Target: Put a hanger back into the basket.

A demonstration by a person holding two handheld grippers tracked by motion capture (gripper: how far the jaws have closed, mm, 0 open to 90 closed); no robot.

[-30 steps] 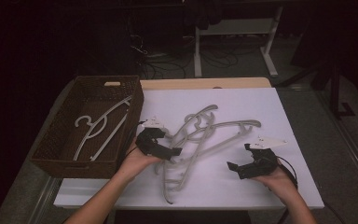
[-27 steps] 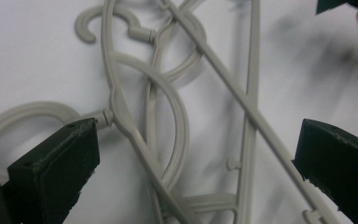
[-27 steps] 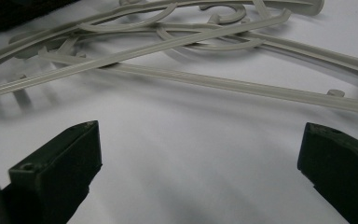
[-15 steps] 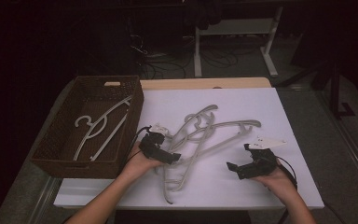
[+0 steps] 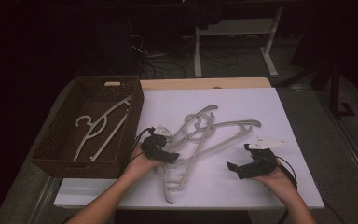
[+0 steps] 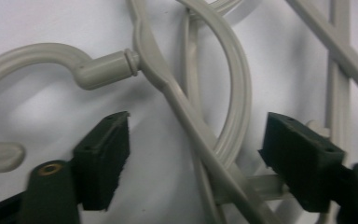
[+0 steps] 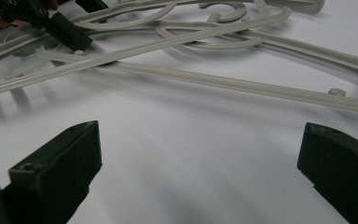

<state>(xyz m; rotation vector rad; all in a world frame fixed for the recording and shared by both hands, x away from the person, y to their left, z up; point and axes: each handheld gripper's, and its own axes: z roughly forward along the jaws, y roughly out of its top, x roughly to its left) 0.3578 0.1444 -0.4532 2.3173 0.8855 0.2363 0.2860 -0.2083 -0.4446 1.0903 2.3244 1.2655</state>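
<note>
The left hand-held gripper (image 5: 170,157) straddled the tangled hangers (image 5: 205,135), jaws spread; the right hand-held gripper (image 5: 233,169) rested released on the white surface (image 5: 289,116).

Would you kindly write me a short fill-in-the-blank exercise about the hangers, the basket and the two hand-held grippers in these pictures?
1. The wicker basket stands at the ____ side of the white table top.
2. Inside the basket lies one ____.
3. The left hand-held gripper has its jaws ____ around the tangled hangers.
4. The right hand-held gripper is open over bare table and holds ____.

Missing words: left; hanger; open; nothing
</note>
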